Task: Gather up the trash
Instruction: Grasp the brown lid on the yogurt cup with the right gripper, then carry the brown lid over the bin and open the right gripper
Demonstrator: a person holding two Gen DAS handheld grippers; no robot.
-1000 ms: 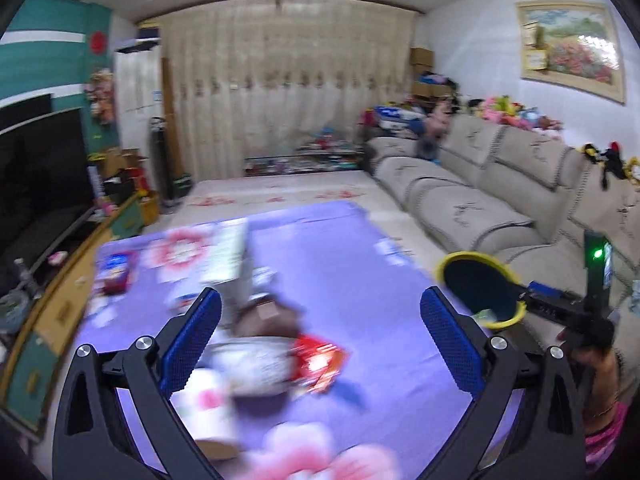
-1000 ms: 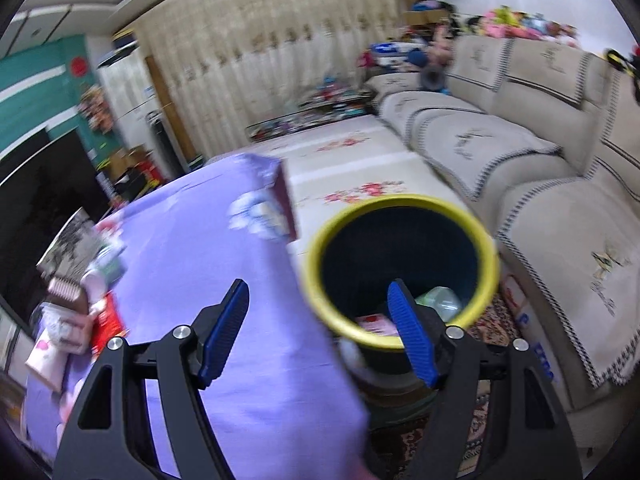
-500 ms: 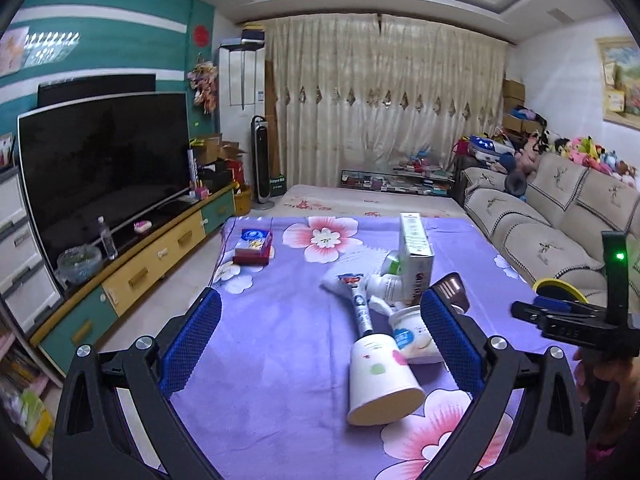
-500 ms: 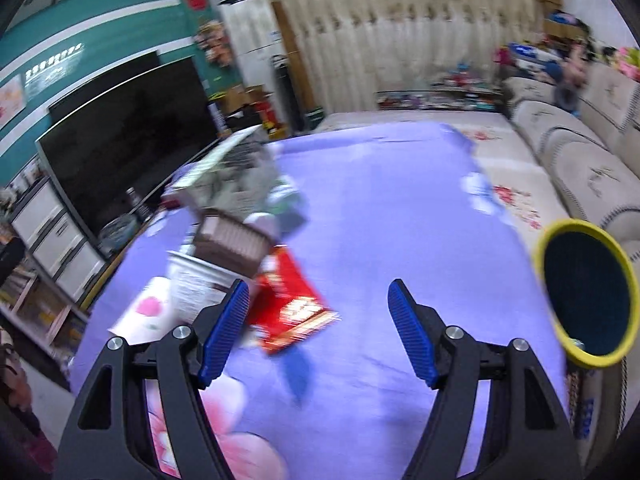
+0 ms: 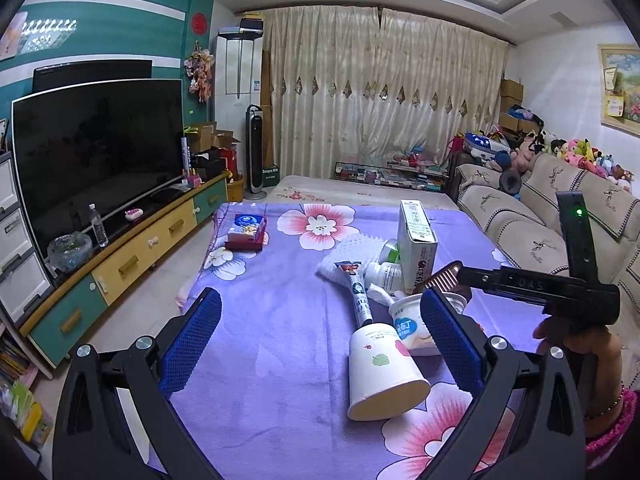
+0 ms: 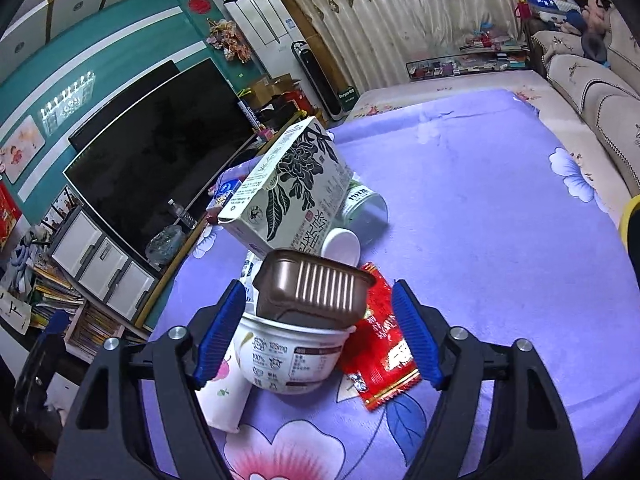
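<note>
- The right hand-held gripper (image 6: 318, 334) has swung away from the yellow-rimmed bin, of which only a sliver of rim (image 6: 629, 216) now shows at the right edge of its view, and now faces the heap of rubbish on the purple flowered bench (image 6: 480, 200).
- Its jaws are opening and stand wide; the brown ribbed tub (image 6: 316, 288) sits between them but the pads do not press on it, so nothing is held.
- The brown ribbed tub is the landmark: it rests tilted on top of the white yoghurt cup (image 6: 290, 354). The red sachet (image 6: 380, 344) lies flat just to its right, the paper cup (image 6: 224, 396) lies on its side below and to its left, and the flower-printed carton (image 6: 288, 192) leans behind it with a small white-capped bottle (image 6: 342, 244) and a green-labelled jar (image 6: 366, 204) close by.
- The left hand-held gripper (image 5: 316, 340) has turned from the bin side to look down the bench; its jaws are wide and empty, with the paper cup (image 5: 384, 376) and a toothpaste tube (image 5: 358, 292) ahead of them.
- From that view the right device reaches in over the heap, held by a hand (image 5: 576, 344) at the right edge.
- Judged from this, one drop at the bin seems finished and a fresh pick is starting, most likely the brown tub. Much rubbish is left, so the task looks far from done.
- The tub perches loosely; a careless squeeze could tip it or the cup beneath.
</note>
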